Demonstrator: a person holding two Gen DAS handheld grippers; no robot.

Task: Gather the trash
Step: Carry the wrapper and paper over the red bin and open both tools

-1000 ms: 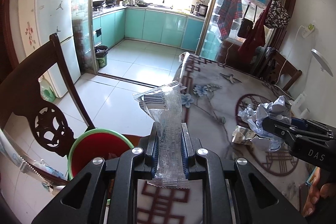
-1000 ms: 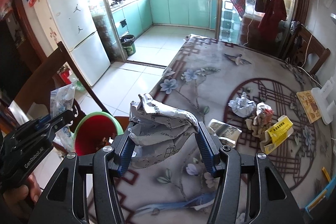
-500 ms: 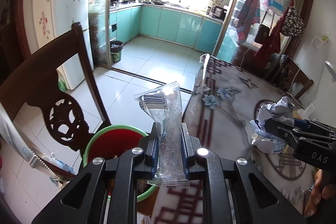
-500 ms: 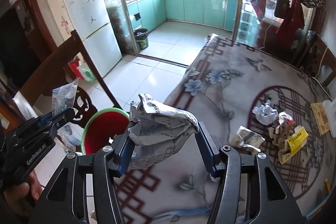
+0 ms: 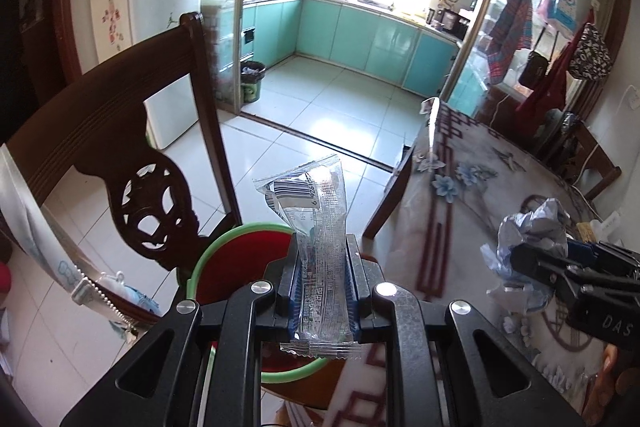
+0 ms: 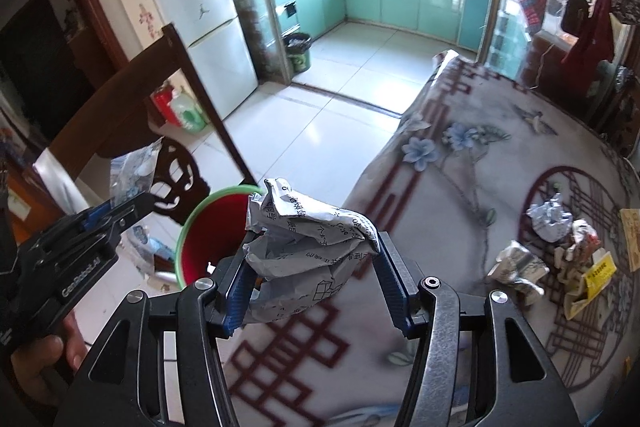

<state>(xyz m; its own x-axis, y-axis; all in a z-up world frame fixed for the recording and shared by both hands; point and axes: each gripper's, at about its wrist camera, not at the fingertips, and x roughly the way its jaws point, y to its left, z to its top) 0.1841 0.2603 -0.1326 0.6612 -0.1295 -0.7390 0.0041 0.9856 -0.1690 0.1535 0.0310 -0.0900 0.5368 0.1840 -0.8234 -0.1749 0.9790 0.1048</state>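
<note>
My left gripper [image 5: 322, 259] is shut on a clear plastic wrapper [image 5: 316, 227] with a barcode, held above a red bin with a green rim [image 5: 224, 259] on the floor beside the table. My right gripper [image 6: 312, 259] is shut on a crumpled grey printed paper [image 6: 308, 231], over the table edge just right of the bin [image 6: 208, 231]. The right gripper and its paper [image 5: 532, 239] show at the right of the left wrist view. The left gripper [image 6: 120, 211] with the wrapper [image 6: 134, 171] shows at the left of the right wrist view.
A dark wooden chair [image 5: 132, 131] stands left of the bin. The table with a floral cloth [image 6: 460, 187] carries more trash: a crumpled foil ball [image 6: 550, 219], a wrapper [image 6: 518, 267] and a yellow packet [image 6: 592, 275]. A fridge [image 6: 188, 11] stands behind.
Both grippers have moved left, from over the table towards the bin, each still holding its piece. The bin now lies directly under the left gripper.
</note>
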